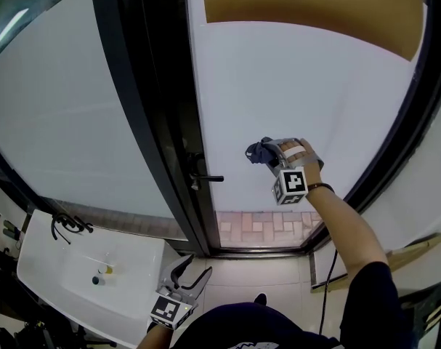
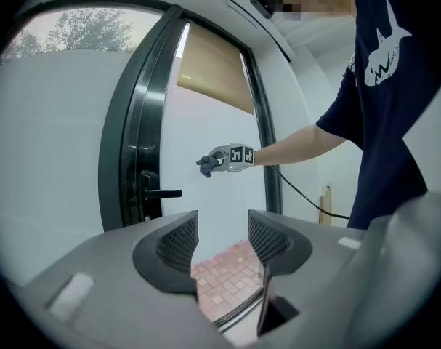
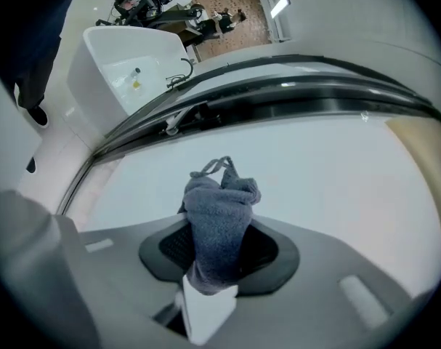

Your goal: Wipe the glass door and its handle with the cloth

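Grey cloth, bunched and upright, is clenched between the fingers of the right gripper. Its top points toward the frosted glass door; whether it touches the pane cannot be told. From the head view, cloth and right gripper sit just right of centre, at 3 o'clock from the black handle and apart from it. A tan blind covers the door's top at 12 o'clock. The left gripper hangs low at 6 o'clock, its fingers released with nothing between them, beside a white sink at 8 o'clock.
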`<state>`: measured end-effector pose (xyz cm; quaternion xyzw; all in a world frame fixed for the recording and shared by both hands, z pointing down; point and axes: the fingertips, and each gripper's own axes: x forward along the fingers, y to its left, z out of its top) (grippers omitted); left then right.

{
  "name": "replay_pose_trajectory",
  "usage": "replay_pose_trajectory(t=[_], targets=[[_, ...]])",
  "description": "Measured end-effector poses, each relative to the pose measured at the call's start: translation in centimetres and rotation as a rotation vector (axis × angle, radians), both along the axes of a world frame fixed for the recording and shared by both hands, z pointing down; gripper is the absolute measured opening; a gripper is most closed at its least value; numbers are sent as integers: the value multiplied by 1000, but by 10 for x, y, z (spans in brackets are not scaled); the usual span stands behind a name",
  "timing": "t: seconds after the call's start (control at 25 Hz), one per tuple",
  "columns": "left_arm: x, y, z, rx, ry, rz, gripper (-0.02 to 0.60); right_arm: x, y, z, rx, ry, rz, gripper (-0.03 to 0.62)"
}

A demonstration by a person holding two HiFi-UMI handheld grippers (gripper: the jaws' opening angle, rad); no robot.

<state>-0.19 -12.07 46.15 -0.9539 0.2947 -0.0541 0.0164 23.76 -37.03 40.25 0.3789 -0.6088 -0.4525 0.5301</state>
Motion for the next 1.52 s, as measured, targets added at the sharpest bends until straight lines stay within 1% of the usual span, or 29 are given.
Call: replay_pose_trajectory(t=[0.24, 0.32, 0.4, 0.48, 0.56, 0.72, 0.8, 0.92, 1.0, 1.12, 1.28, 1.4, 1.52], targets=[[9, 0, 2, 3, 2, 35, 209, 73, 18, -3, 16, -21, 127, 137], [9, 0, 7, 7, -2, 46, 209, 88, 22, -3, 12, -46, 163, 137], [11, 1, 3, 8, 2, 49, 209, 91, 25, -5, 2, -94, 177, 137], [10, 1, 1, 13, 6, 47, 209, 79, 26, -14, -2, -147, 155, 138], [6, -1, 2, 13, 4, 38, 209, 51, 23, -27, 11, -171, 98, 138], [-2, -1, 1, 3, 5, 11, 209, -33, 9, -52, 46, -175, -44, 138], [-7, -1, 1, 2, 9, -7, 209, -76, -3, -60, 51, -184, -98, 140], [-17, -1, 0, 2, 14, -35, 209, -127, -22, -60, 43, -150, -152, 140], [-24, -1, 3, 1, 16, -55, 209, -149, -33, -53, 33, -118, -165, 140], [-33, -1, 3, -12, 21, -81, 209, -160, -50, -44, 23, -86, -144, 140], [-38, -4, 6, -11, 22, -86, 209, -153, -54, -39, 18, -79, -127, 140], [-33, -6, 4, -14, 25, -67, 209, -133, -47, -35, 13, -73, -111, 140], [-25, -8, 4, -7, 28, -41, 209, -100, -35, -32, 17, -76, -89, 140]])
